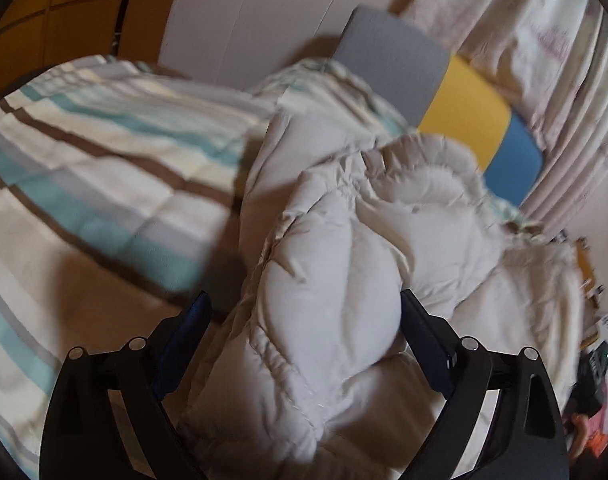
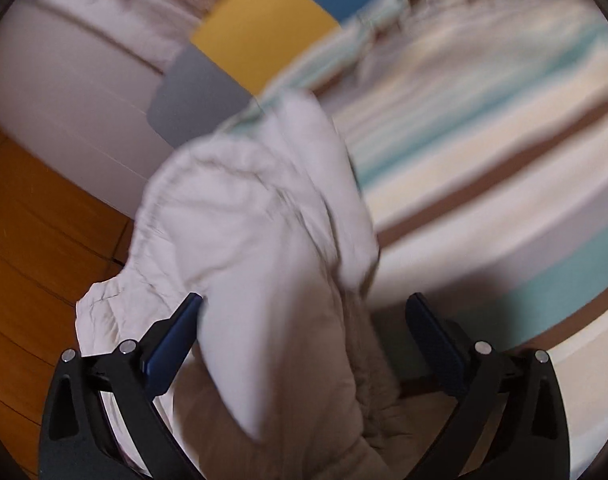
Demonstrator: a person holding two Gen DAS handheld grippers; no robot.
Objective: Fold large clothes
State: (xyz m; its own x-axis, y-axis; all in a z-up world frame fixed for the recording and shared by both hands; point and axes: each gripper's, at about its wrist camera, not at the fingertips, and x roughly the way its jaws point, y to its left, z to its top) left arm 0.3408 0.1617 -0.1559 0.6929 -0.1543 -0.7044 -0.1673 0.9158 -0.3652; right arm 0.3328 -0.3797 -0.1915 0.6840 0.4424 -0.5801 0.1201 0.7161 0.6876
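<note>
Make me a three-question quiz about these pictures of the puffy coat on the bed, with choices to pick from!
1. Where does the puffy off-white quilted jacket lie?
A. on the striped bedspread
B. on a chair
C. in a basket

2. What colour is the headboard panel between the grey one and the blue one?
A. red
B. yellow
C. green

3. How do the left gripper's blue fingers stand?
A. pressed flat together
B. spread wide with jacket between
C. holding a hanger

Answers: 1 A, the jacket rests on the teal, brown and cream striped bedspread. 2 B, the yellow panel sits between them. 3 B, the fingers stand apart either side of the padding.
</note>
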